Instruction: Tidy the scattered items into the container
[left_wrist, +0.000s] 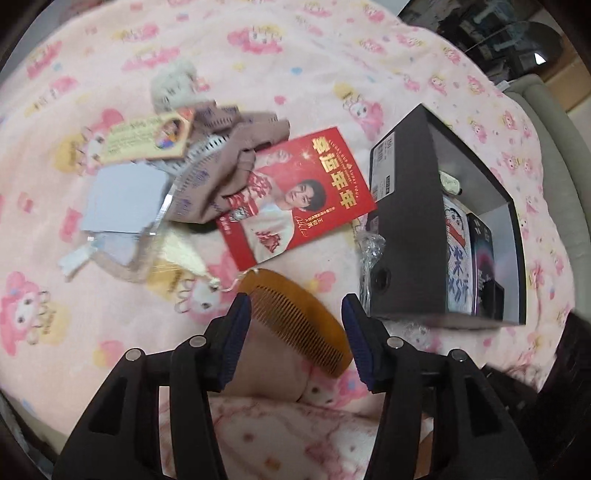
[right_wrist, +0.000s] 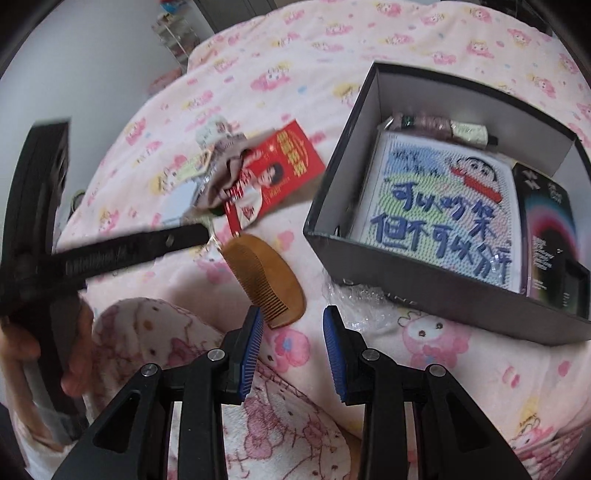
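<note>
An amber comb lies on the pink blanket, between the open fingers of my left gripper, which hovers over it. The comb also shows in the right wrist view, just ahead of my open, empty right gripper. A black box stands to the right, holding a cartoon picture pad, a dark packet and a tube. It shows side-on in the left wrist view. A red card, a beige sock, a tag and a pale blue pouch lie scattered.
Crumpled clear plastic lies against the box's near wall. The left gripper's body and the hand holding it fill the left of the right wrist view. A folded Hello Kitty cloth lies beneath the grippers. The bed's edge is far right.
</note>
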